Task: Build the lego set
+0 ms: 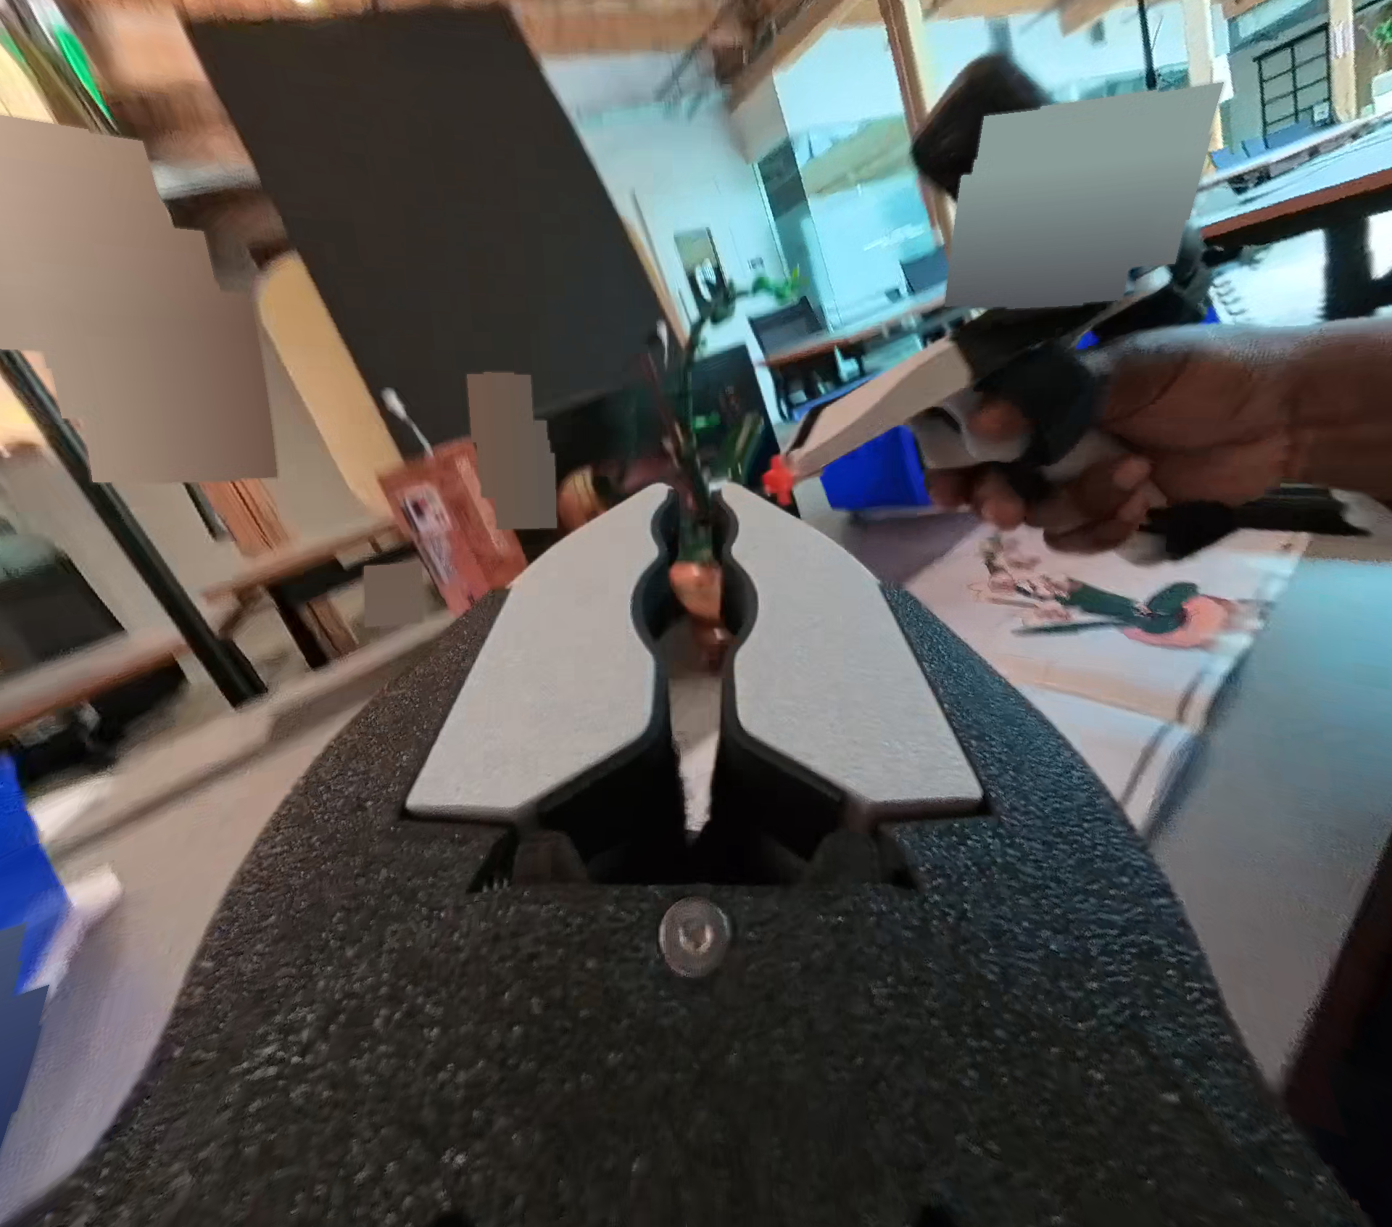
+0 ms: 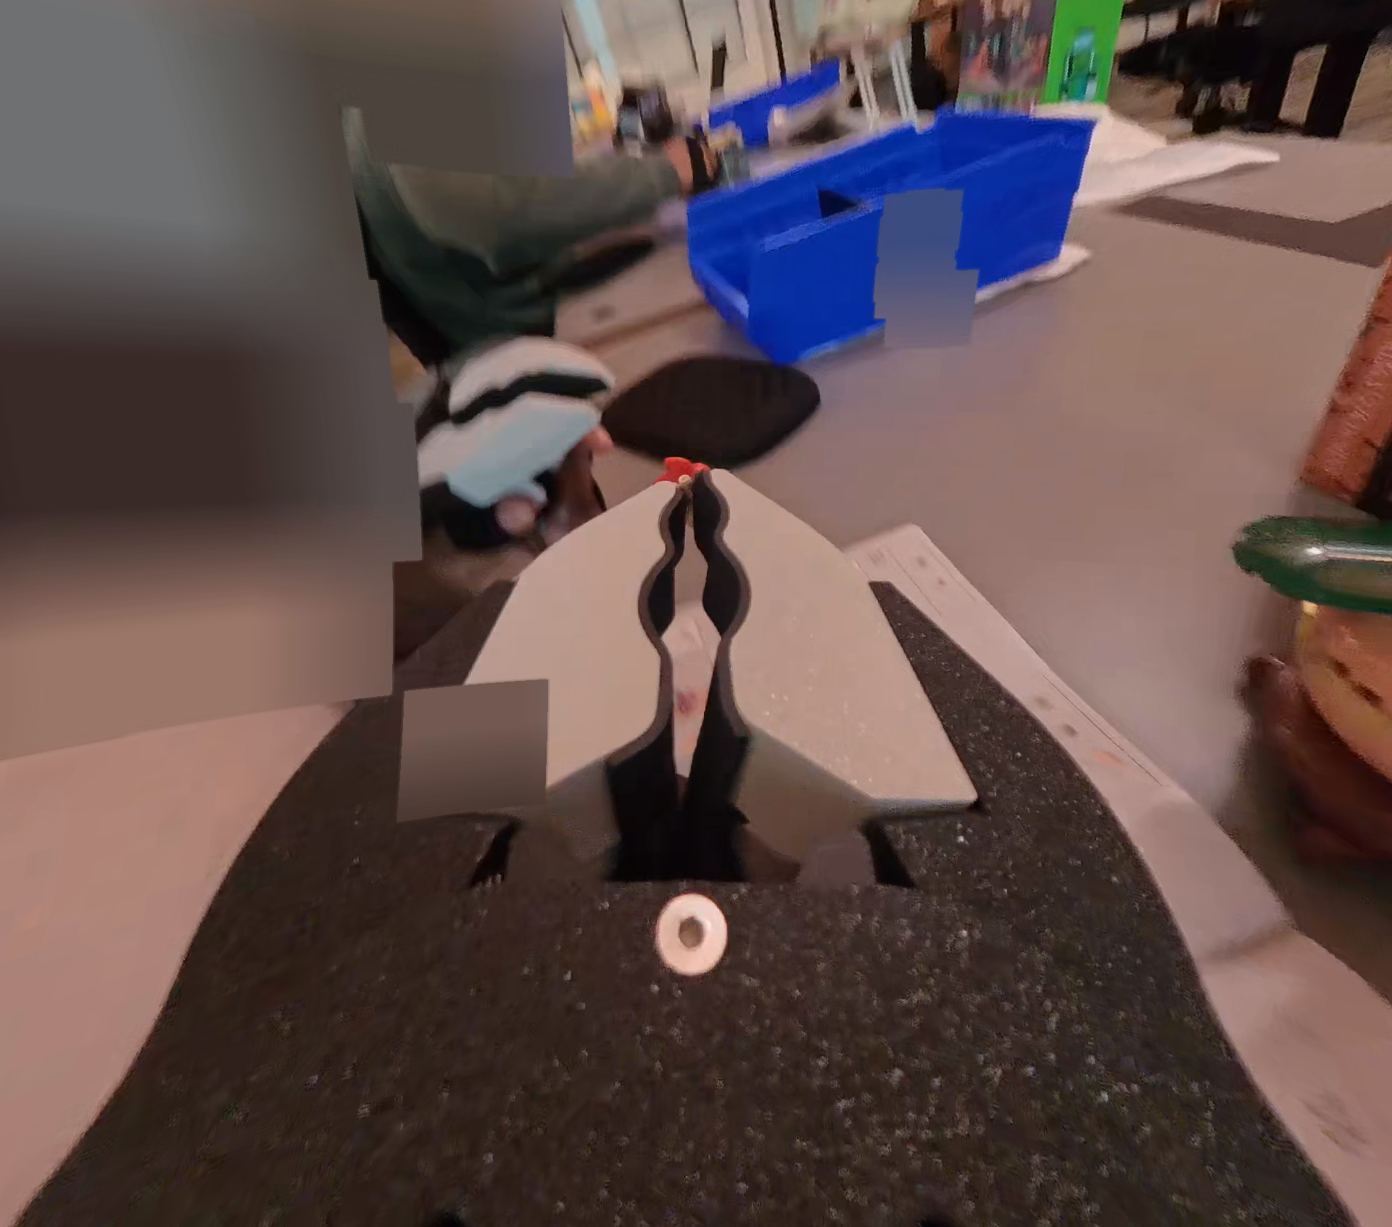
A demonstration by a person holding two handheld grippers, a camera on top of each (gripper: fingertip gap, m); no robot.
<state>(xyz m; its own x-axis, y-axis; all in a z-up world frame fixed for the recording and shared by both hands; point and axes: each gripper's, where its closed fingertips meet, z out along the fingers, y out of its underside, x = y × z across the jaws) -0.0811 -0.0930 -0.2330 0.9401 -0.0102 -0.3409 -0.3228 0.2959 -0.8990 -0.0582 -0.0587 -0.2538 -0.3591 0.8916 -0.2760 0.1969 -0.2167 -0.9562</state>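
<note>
With the left hand-held gripper (image 1: 697, 516) clamped on the green plant stem (image 1: 694, 475) and the right hand-held gripper (image 2: 687, 484) pinching a tiny red piece (image 2: 673, 470) at its tips above the desk (image 2: 1017, 437), a misaligned push may flick it away.

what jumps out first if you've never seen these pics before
In the left wrist view, the left tongs are clamped on a green plant-like lego stem with an orange base, dead centre. The right tongs pinch a tiny red lego piece at their tips, with a bright blue plastic bin on the grey table behind.
</note>
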